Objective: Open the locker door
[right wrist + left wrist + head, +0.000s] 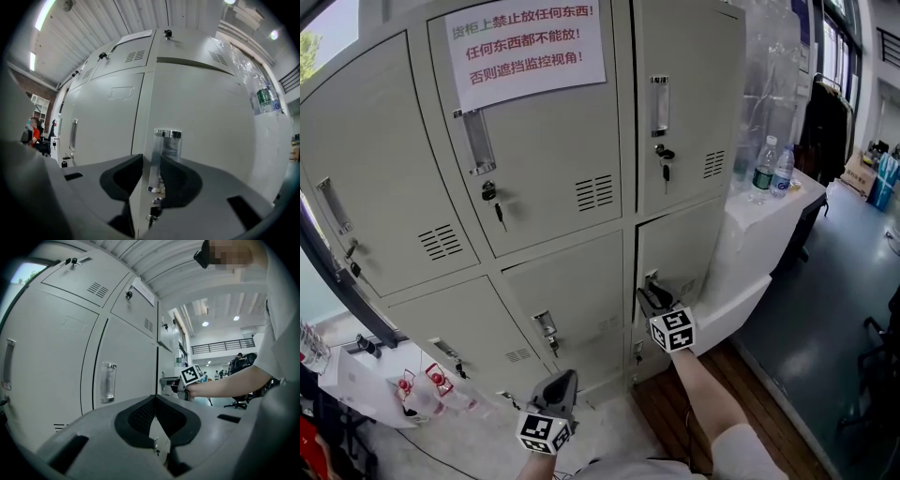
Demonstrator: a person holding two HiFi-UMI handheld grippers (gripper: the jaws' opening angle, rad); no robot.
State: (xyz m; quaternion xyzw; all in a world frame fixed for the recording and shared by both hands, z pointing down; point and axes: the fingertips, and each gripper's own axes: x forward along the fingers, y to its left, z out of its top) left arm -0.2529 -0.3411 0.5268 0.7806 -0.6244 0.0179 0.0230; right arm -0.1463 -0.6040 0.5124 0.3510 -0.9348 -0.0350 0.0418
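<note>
The grey lockers fill the head view. My right gripper [648,294] is at the metal handle [652,279] of the lower right locker door [684,246], which stands closed. In the right gripper view the jaws of the right gripper [151,161] close on the left part of that handle [167,146], one pad on each side. A key [154,204] hangs below it. My left gripper [568,377] hangs low in front of the bottom middle locker, away from any handle. Its tips meet with nothing between them [155,397].
A white table [750,217] with two water bottles [772,169] stands right of the lockers. Red-capped bottles [422,384] lie on the floor at lower left. A paper notice [528,45] hangs on the upper middle door. Keys hang in several locks.
</note>
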